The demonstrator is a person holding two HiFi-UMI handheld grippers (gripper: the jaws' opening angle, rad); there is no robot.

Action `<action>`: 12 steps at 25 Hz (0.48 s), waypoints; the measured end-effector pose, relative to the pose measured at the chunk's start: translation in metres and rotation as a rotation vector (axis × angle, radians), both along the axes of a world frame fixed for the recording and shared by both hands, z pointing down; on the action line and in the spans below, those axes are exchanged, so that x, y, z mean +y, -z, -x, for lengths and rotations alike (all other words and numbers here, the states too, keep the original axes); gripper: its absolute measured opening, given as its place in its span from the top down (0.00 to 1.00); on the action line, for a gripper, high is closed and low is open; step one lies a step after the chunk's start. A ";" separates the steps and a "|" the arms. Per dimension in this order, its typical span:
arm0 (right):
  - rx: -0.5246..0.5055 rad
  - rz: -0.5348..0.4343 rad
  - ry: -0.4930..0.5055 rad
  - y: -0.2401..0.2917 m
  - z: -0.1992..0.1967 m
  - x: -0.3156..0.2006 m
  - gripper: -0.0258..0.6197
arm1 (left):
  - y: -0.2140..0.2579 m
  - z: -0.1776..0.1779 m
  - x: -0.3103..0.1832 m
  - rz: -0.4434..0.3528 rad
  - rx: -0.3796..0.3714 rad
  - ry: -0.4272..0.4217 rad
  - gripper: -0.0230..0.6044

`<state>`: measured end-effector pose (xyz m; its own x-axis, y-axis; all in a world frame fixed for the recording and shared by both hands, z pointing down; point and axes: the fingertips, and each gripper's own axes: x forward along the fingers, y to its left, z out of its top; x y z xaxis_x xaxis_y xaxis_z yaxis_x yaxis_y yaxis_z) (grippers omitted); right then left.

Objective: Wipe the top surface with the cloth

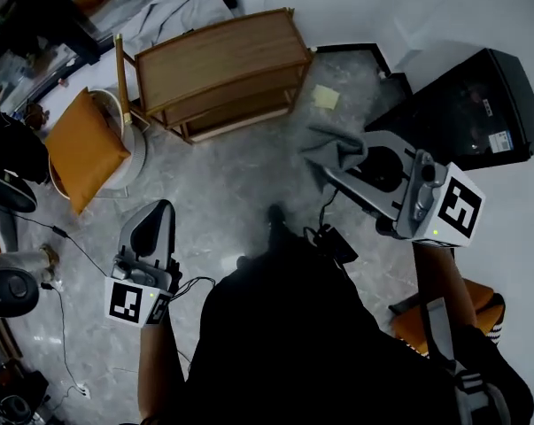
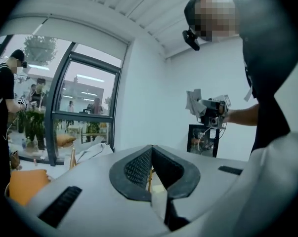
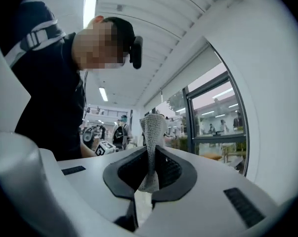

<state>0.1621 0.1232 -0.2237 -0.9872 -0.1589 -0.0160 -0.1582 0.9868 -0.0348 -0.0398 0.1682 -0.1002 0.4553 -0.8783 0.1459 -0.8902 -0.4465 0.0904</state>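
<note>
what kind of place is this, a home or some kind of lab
Probably a lab or office workspace: tall glass partitions with other people beyond, cables trailing over the grey floor.

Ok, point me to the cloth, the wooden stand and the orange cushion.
cloth (image 1: 336, 147), head view, middle of the bunched grey fabric.
wooden stand (image 1: 220, 56), head view, its bare top panel.
orange cushion (image 1: 82, 144), head view, centre of its upper face.

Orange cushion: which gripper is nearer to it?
Left. The left gripper is below-right of the orange cushion; the right gripper, gripping the cloth, is far to its right.
</note>
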 end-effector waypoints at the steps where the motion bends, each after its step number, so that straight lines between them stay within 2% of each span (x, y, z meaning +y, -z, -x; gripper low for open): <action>1: 0.006 -0.034 -0.019 0.017 -0.008 0.012 0.91 | 0.006 0.002 0.008 -0.022 0.005 -0.007 0.95; 5: 0.059 -0.164 -0.088 0.077 -0.041 0.056 0.91 | 0.032 0.009 0.041 -0.100 0.038 -0.034 0.95; 9: 0.068 -0.268 -0.141 0.138 -0.049 0.104 0.91 | 0.040 0.020 0.082 -0.134 0.067 -0.057 0.95; 12: 0.061 -0.294 -0.151 0.161 -0.053 0.129 0.91 | 0.039 0.026 0.102 -0.146 0.087 -0.070 0.95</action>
<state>0.2149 0.2519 -0.3846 -0.9533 -0.3010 -0.0249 -0.2968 0.9183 0.2620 -0.0654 0.2704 -0.1396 0.5211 -0.8532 -0.0236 -0.8484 -0.5208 0.0951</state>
